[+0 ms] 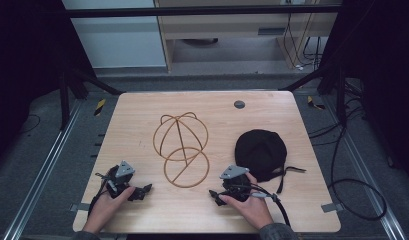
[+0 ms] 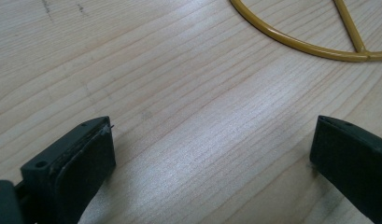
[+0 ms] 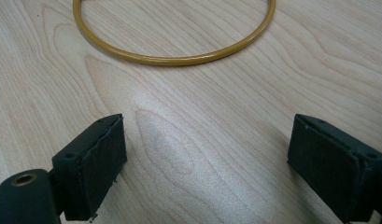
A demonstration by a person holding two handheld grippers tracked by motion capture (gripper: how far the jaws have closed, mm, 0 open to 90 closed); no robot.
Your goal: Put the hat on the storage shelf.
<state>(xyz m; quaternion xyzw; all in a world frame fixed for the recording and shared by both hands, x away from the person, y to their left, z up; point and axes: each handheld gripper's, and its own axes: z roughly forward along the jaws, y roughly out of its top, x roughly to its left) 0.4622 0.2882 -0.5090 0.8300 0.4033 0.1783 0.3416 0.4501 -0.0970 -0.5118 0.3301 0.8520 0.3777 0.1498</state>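
Note:
A gold wire hat frame (image 1: pixel 181 145) lies on its side in the middle of the wooden table (image 1: pixel 142 115): a domed cage at the back, a flat ring toward me. A black cap (image 1: pixel 260 150) rests to its right, straps trailing. My left gripper (image 1: pixel 143 191) rests near the front left, jaws pointing right toward the ring. My right gripper (image 1: pixel 213 196) rests front right, jaws pointing left, just in front of the cap. In the left gripper view the gripper (image 2: pixel 212 140) stands open over bare wood, the ring (image 2: pixel 291 42) beyond. The right gripper (image 3: pixel 206 140) is likewise open, the ring (image 3: pixel 170 59) ahead.
A small grey round disc (image 1: pixel 239 104) sits near the table's far edge. Black cables (image 1: pixel 357 195) lie on the floor to the right. Dark frame posts stand at both far corners, and a cabinet stands behind.

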